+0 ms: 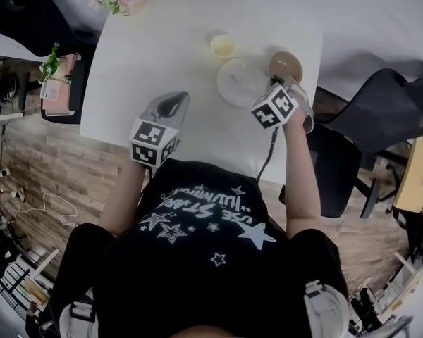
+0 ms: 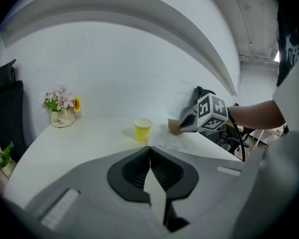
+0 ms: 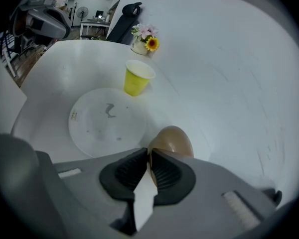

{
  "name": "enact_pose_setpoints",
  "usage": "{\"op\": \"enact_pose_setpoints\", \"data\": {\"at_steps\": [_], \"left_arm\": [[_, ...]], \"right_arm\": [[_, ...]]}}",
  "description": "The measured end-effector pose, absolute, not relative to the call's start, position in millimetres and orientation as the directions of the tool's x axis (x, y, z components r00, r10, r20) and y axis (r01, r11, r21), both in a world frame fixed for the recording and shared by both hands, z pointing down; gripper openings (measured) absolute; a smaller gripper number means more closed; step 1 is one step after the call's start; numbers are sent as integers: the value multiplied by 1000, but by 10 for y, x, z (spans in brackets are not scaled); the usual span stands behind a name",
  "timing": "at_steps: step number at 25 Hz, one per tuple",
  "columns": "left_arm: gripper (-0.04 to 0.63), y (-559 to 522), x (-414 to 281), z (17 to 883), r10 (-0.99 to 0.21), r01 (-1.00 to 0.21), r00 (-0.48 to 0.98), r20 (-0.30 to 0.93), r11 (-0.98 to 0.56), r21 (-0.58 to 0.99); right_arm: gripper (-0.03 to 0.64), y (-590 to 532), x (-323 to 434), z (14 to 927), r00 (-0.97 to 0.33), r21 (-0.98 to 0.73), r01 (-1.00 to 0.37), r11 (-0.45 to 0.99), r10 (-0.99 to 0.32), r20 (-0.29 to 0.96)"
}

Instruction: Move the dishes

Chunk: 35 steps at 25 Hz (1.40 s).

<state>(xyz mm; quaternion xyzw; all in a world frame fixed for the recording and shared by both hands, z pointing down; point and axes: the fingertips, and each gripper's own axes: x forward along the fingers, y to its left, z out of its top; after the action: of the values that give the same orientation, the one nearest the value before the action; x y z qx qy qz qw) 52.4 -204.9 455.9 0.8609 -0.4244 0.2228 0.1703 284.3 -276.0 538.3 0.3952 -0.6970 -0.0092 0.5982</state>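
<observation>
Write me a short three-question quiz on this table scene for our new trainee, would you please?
1. True or false: the right gripper is clamped on the rim of the brown bowl.
2. Multiple choice: in the right gripper view, what stands between the plate and the flower pot? A) yellow cup B) spoon C) bottle
3. Fill in: the jaws of the left gripper are ____, with nothing between them.
Key: 1 true; 2 A; 3 shut.

My right gripper (image 3: 149,156) is pinched on the rim of the brown bowl (image 3: 173,138). A white plate (image 3: 105,123) lies just beside the bowl, with a yellow cup (image 3: 137,78) standing beyond the plate.
</observation>
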Motion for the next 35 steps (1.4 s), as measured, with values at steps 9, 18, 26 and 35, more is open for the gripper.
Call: {"op": "enact_pose_setpoints", "data": {"at_steps": [9,18,26,35], "left_arm": [[11,-1869,639,4564,-688,-848,483,541,-521,94],[11,-1693,613,4567,-706,-871,445,551,-485,83],[11,-1443,516,4489,-705,-856,477,525,-509,94],[11,-804,158,4289,-722,-843,507,471,-530,96]], "right_arm": [[35,-2819,2749,5458,-19,492,-480,726,-570,822],[144,-2670,2702,5216,-83,487,-506,712,-602,794],[69,-2399,2659,4870,-74,537,-612,581,-718,692],[4,-1761,2401,4537,-63,505,-727,465,-778,625]]}}
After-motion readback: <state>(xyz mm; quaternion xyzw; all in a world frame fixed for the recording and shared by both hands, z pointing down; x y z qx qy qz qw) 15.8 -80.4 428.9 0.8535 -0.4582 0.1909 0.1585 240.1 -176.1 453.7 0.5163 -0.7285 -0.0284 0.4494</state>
